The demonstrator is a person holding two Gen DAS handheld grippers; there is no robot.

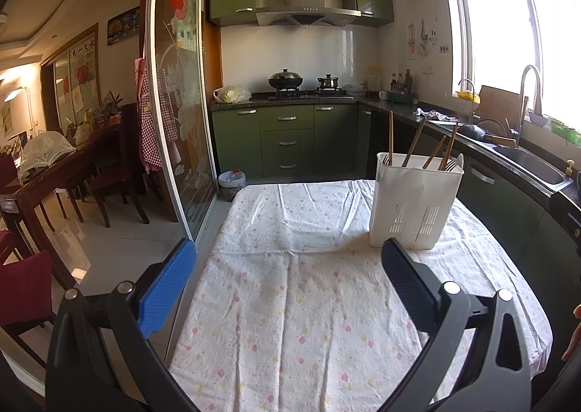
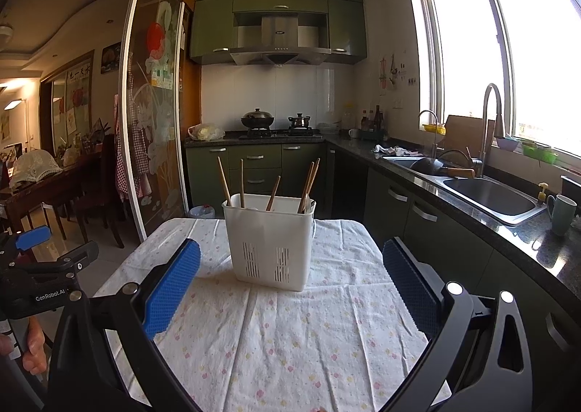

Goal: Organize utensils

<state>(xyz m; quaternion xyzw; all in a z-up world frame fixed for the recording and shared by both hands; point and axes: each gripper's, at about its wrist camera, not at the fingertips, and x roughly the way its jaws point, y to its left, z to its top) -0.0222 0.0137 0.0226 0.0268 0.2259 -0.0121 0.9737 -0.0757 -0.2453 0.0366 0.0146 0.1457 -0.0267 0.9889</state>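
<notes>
A white plastic utensil holder (image 1: 414, 205) stands upright on the floral tablecloth (image 1: 297, 303), at the far right in the left wrist view and in the middle in the right wrist view (image 2: 270, 245). Several wooden-handled utensils (image 2: 272, 186) stand inside it; fork tines (image 1: 450, 165) show at its rim. My left gripper (image 1: 288, 263) is open and empty, held above the cloth short of the holder. My right gripper (image 2: 290, 263) is open and empty, facing the holder from the near side. The left gripper's body (image 2: 43, 266) shows at the left in the right wrist view.
A dark counter with a steel sink (image 2: 490, 194), tap and green mug (image 2: 561, 217) runs along the right. A stove with pots (image 1: 305, 85) is at the back. A glass sliding door (image 1: 178, 103) and a dining table with chairs (image 1: 54, 172) are to the left.
</notes>
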